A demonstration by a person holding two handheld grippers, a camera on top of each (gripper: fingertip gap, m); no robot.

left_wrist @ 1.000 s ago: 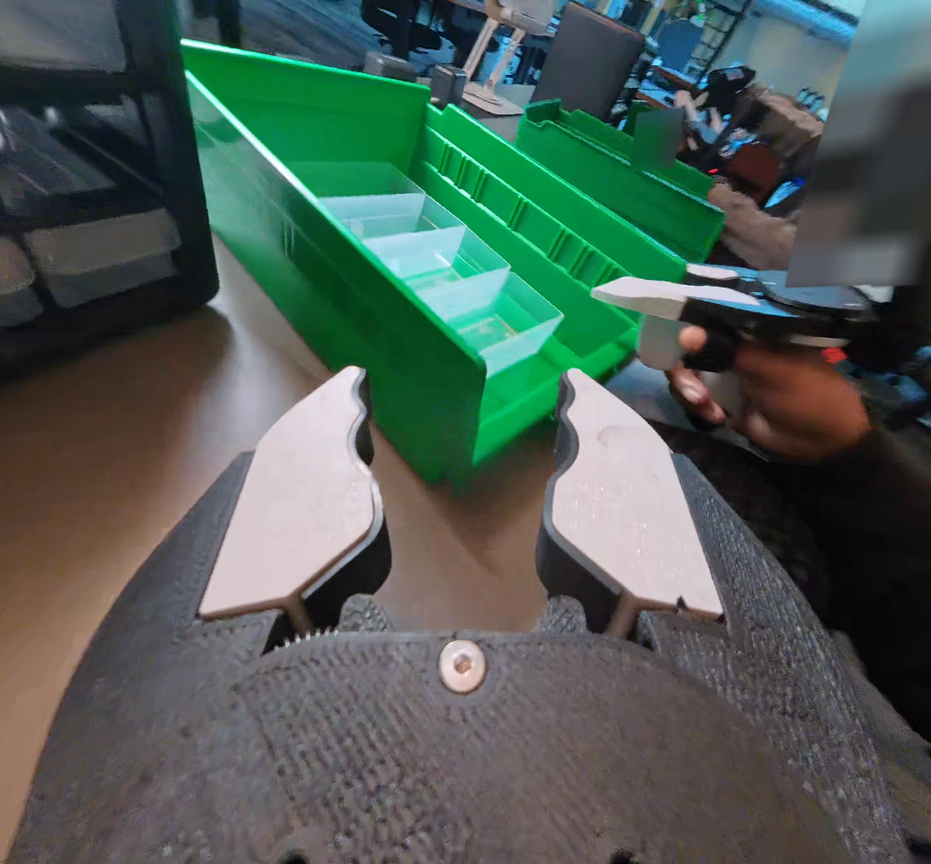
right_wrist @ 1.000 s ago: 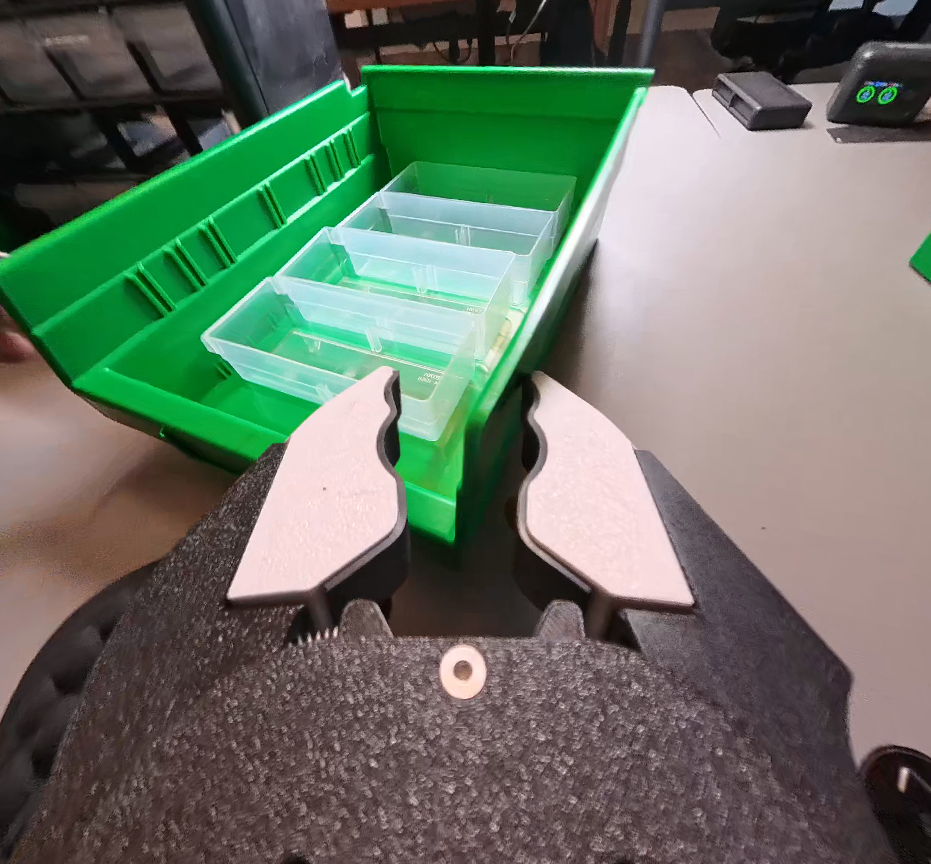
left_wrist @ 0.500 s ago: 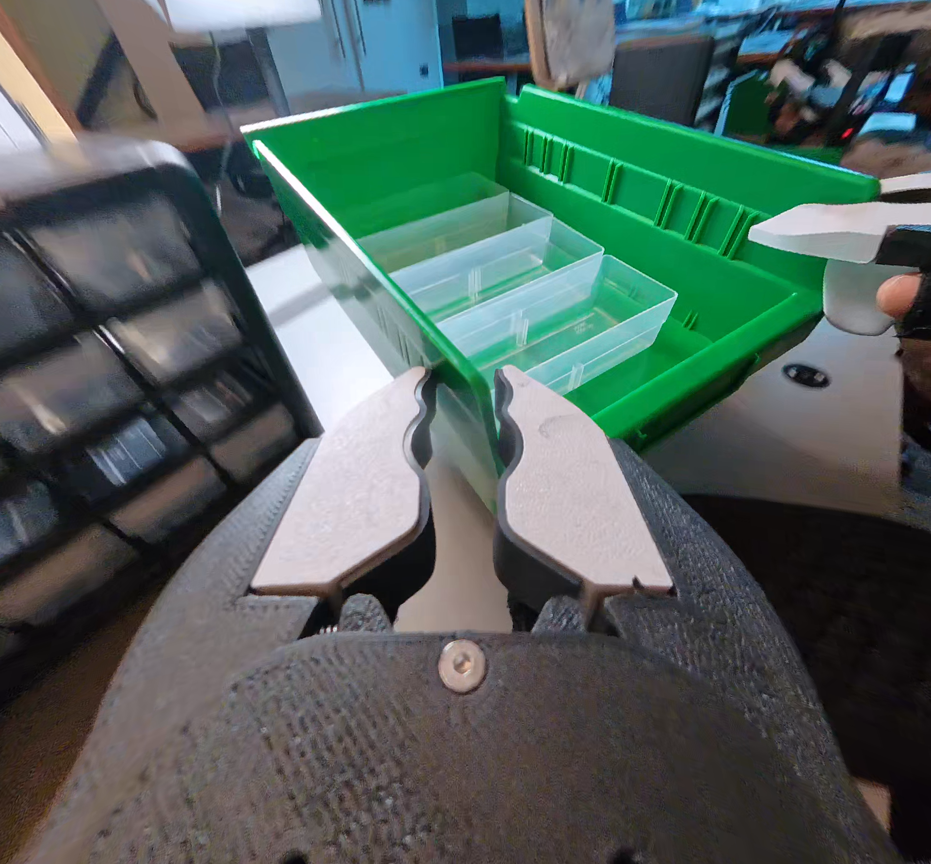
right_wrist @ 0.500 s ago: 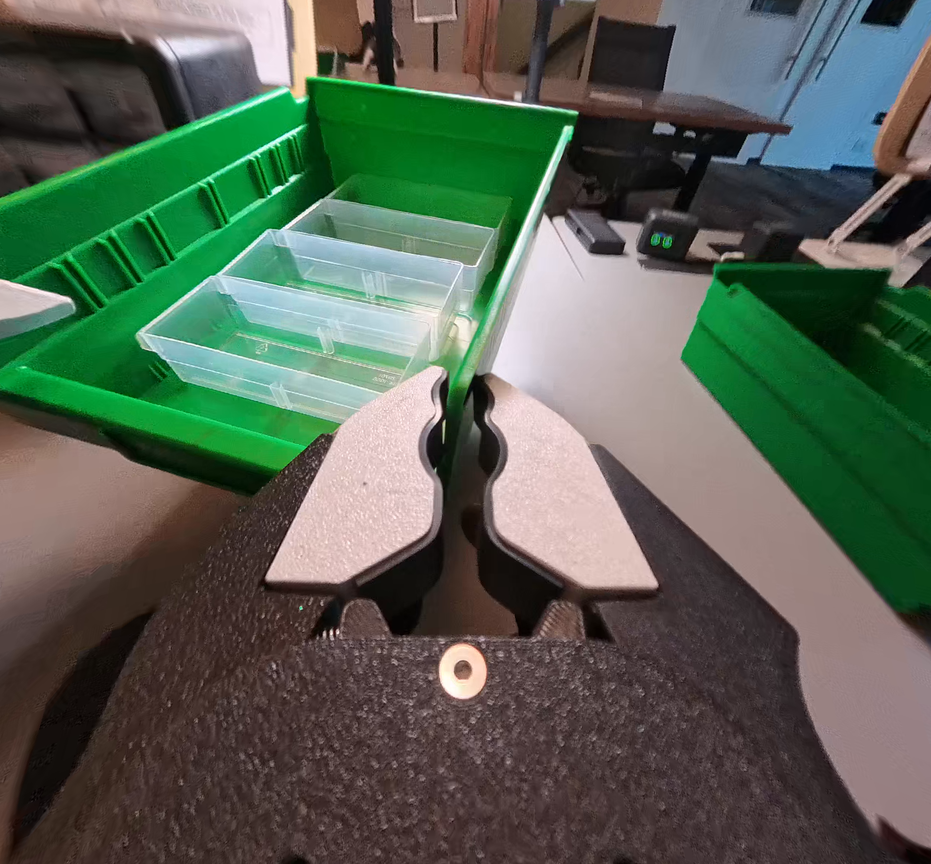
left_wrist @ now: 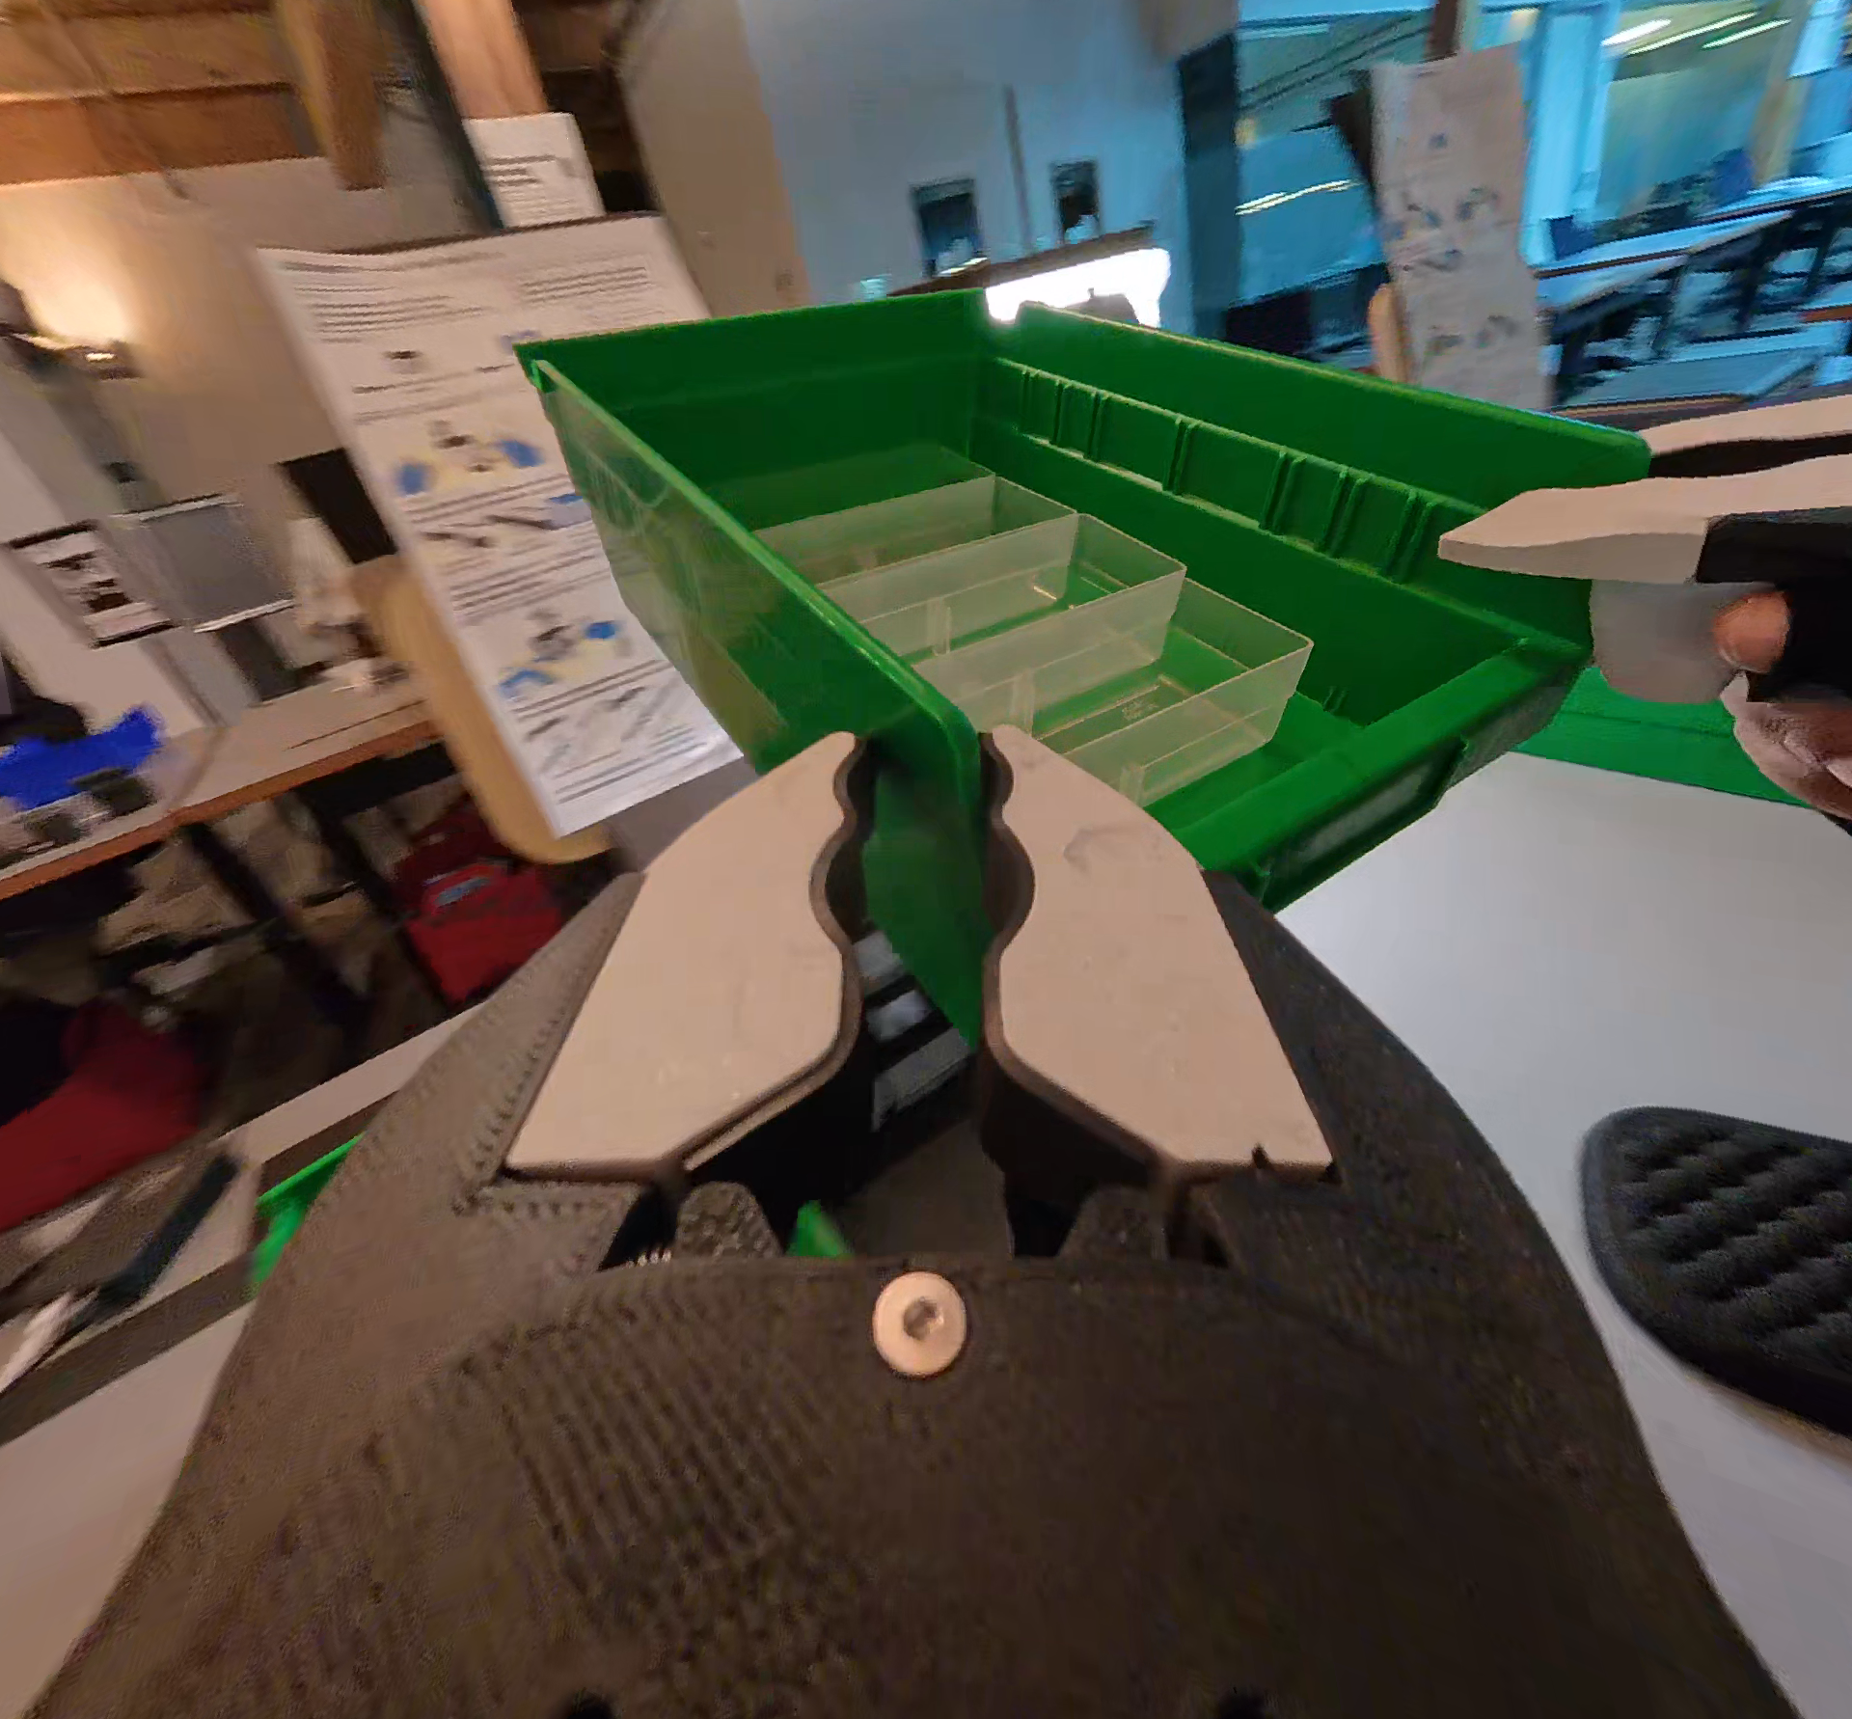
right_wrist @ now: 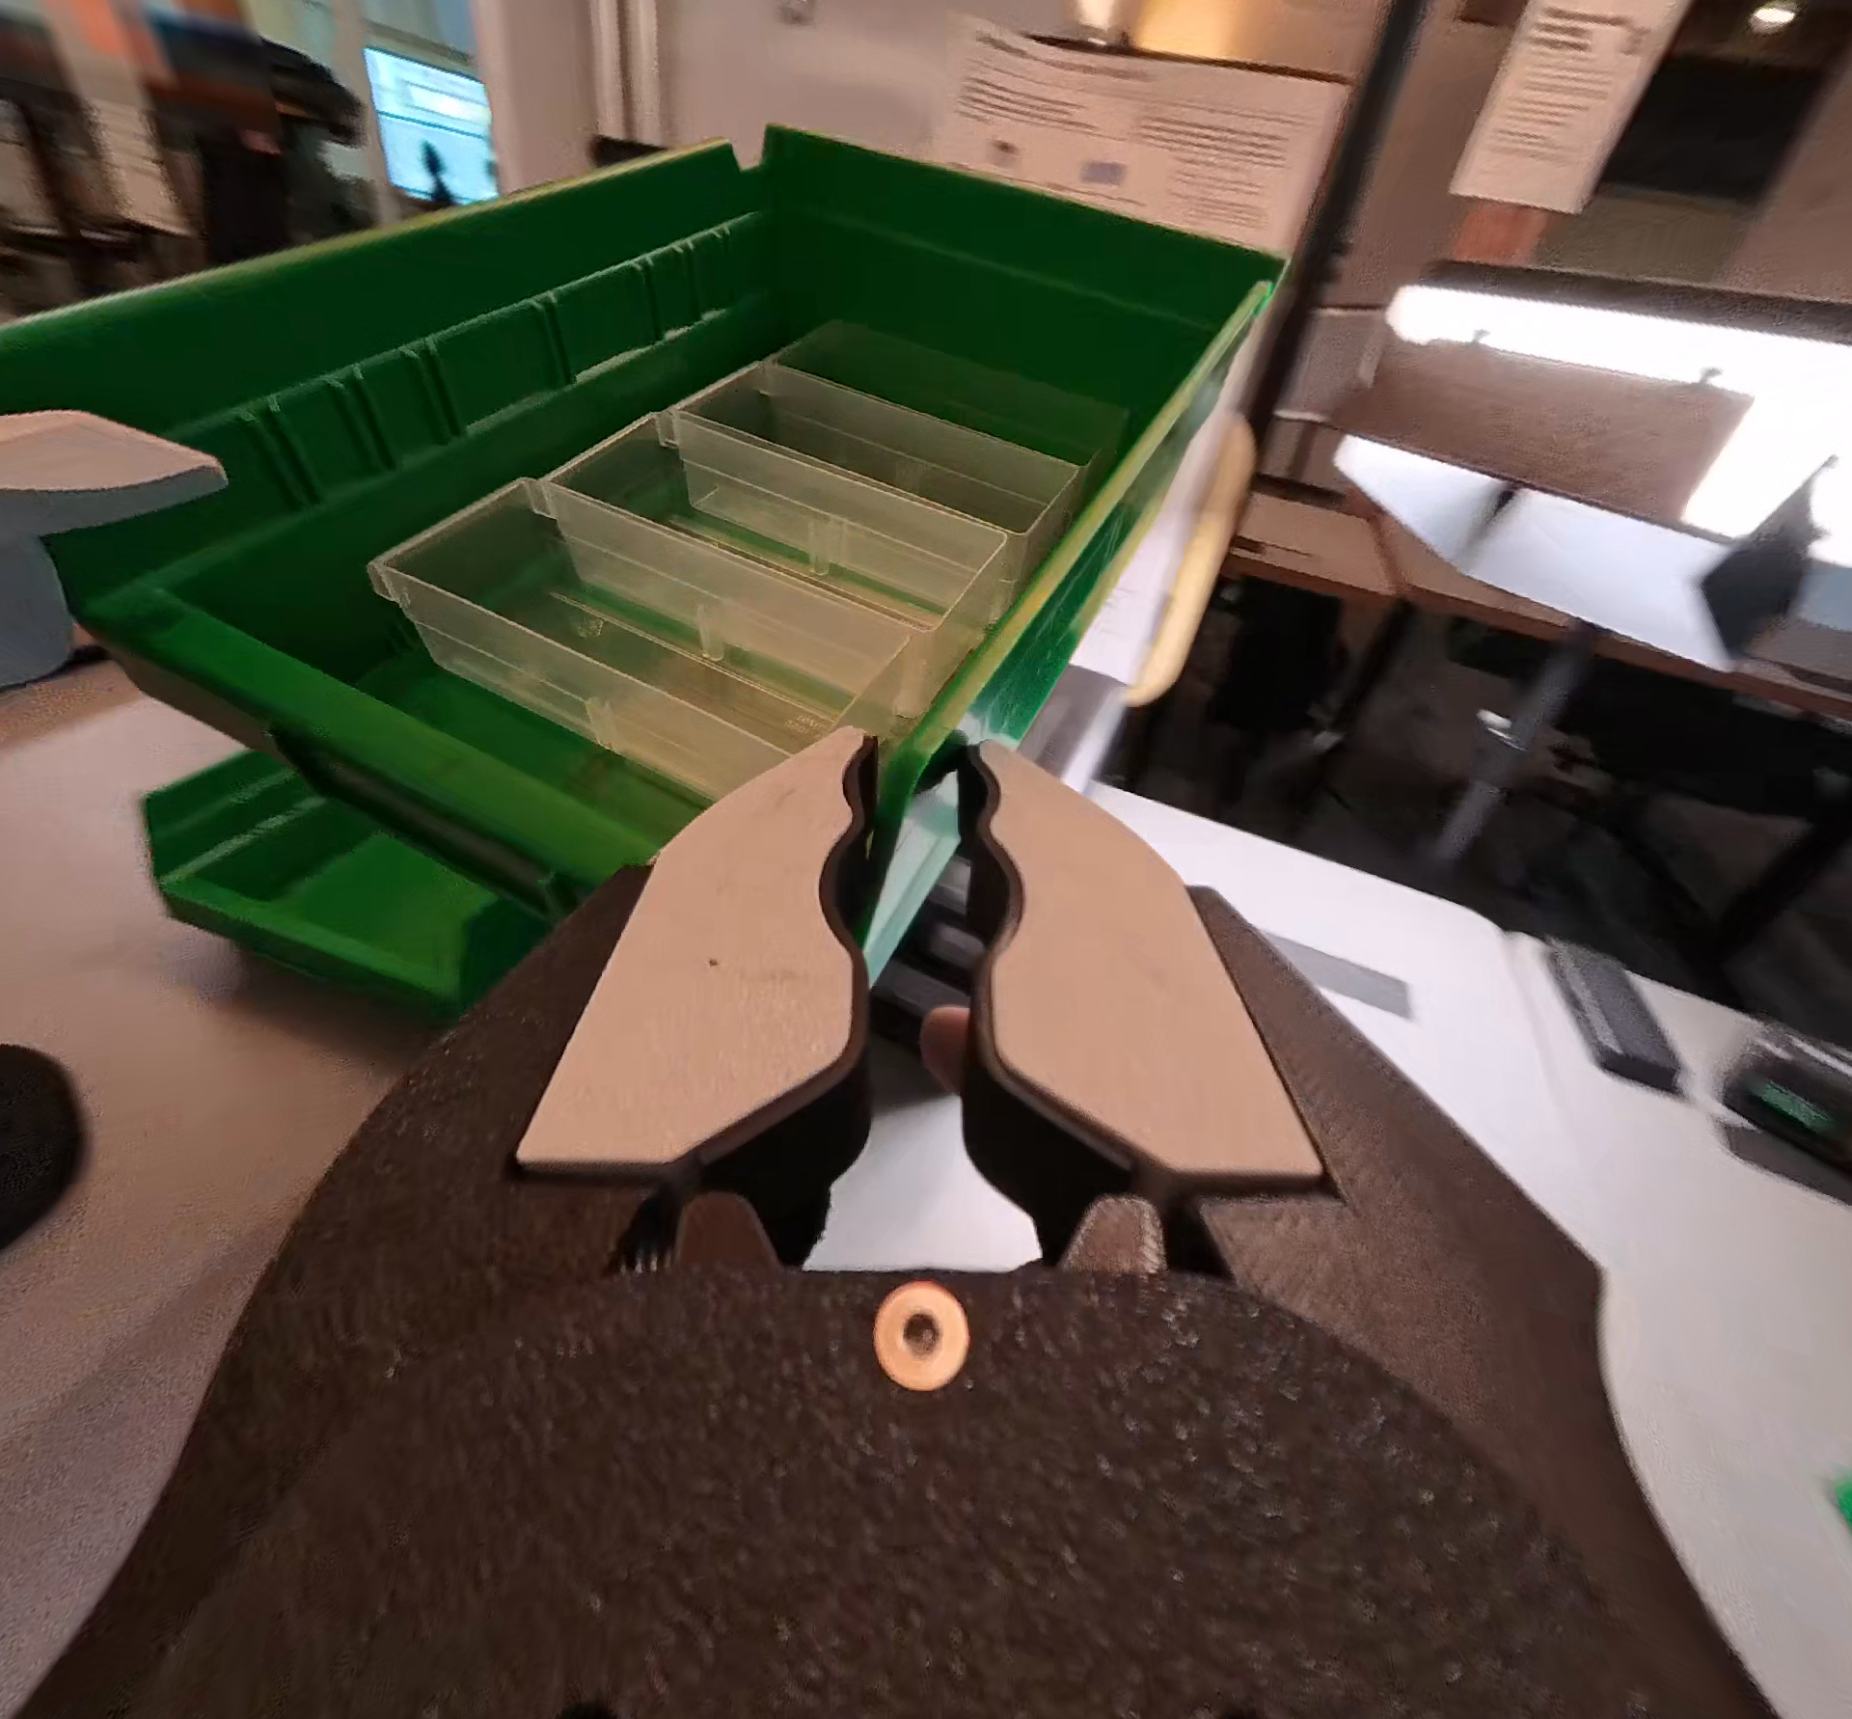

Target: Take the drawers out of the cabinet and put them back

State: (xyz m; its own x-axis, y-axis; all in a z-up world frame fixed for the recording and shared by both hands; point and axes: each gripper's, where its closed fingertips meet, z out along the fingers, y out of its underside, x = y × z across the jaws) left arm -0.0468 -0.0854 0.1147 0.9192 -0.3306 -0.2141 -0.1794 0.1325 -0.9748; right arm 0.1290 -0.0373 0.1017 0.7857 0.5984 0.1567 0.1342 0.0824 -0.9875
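Gripping opposite side walls of the long green plastic drawer (left_wrist: 1253, 458), left tool (left_wrist: 922, 769) and right tool (right_wrist: 917, 769) hold it lengthwise ahead, above the table (left_wrist: 1503, 949).

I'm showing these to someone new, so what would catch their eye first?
The big green bin held up off the table, tilted, fills the middle of both views. Each gripper, left and right, has its jaws clamped on a side wall at the near end. Clear trays sit in a row inside, along one wall.
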